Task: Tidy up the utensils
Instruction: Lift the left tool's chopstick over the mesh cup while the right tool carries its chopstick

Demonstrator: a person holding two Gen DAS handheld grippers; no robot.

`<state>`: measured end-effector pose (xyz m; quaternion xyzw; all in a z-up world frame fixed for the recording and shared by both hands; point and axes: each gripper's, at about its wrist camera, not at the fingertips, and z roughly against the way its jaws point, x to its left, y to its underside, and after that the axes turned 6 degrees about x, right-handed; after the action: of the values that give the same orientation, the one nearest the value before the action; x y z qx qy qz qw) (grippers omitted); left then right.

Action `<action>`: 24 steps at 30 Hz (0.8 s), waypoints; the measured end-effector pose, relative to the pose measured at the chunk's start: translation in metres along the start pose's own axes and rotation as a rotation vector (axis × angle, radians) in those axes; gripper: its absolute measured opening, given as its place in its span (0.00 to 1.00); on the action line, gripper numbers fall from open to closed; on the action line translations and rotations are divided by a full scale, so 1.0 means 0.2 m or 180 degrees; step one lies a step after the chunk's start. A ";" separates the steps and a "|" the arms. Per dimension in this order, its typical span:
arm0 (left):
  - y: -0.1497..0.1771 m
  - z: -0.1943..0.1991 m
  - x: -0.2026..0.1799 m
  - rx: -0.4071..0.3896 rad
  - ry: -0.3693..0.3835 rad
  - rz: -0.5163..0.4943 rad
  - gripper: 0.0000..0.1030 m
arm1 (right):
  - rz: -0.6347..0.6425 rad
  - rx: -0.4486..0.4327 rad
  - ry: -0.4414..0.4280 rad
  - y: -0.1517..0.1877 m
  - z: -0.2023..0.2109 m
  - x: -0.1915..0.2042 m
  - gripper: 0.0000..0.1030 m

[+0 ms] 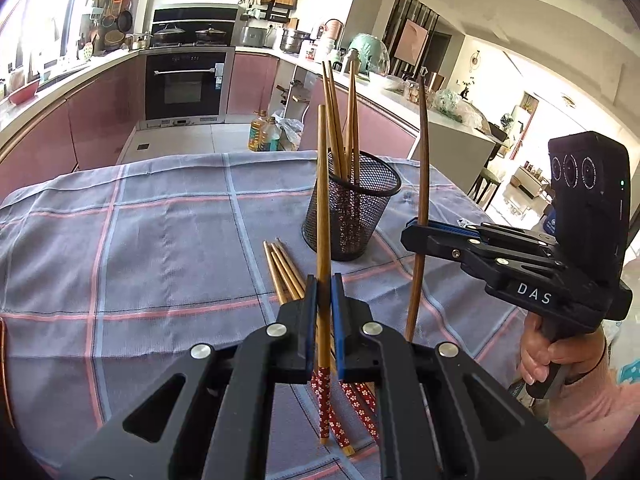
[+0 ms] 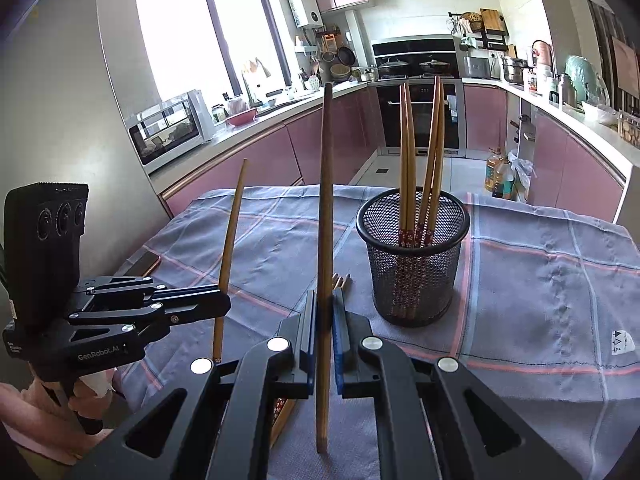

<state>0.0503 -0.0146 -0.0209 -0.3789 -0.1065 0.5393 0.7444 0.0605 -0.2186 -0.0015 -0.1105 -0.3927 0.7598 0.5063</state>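
A black mesh cup (image 1: 352, 208) (image 2: 414, 260) stands on the checked cloth and holds several wooden chopsticks with red floral ends. My left gripper (image 1: 324, 292) (image 2: 222, 304) is shut on a light wooden chopstick (image 1: 322, 200) (image 2: 232, 232), held upright above the cloth, floral end down. My right gripper (image 2: 324, 308) (image 1: 416, 236) is shut on a darker brown chopstick (image 2: 325, 200) (image 1: 423, 160), also upright. Both grippers hang in front of the cup, the right one beside it. Several loose chopsticks (image 1: 284, 276) (image 2: 340, 280) lie on the cloth between the grippers and the cup.
The blue-grey checked cloth (image 1: 140, 240) (image 2: 540, 280) covers the table, whose far edge drops to the kitchen floor. A phone (image 2: 140, 262) lies near the cloth's left edge. A hand in a pink sleeve (image 1: 560, 360) holds the right gripper's handle.
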 end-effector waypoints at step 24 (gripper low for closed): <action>-0.12 0.11 -0.02 -0.0252 0.0158 0.0000 0.07 | -0.0036 -0.0233 0.0022 -0.06 0.09 -0.05 0.06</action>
<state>0.0532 -0.0110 0.0113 -0.4214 -0.1094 0.5252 0.7312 0.0629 -0.2345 0.0175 -0.1294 -0.4192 0.7416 0.5075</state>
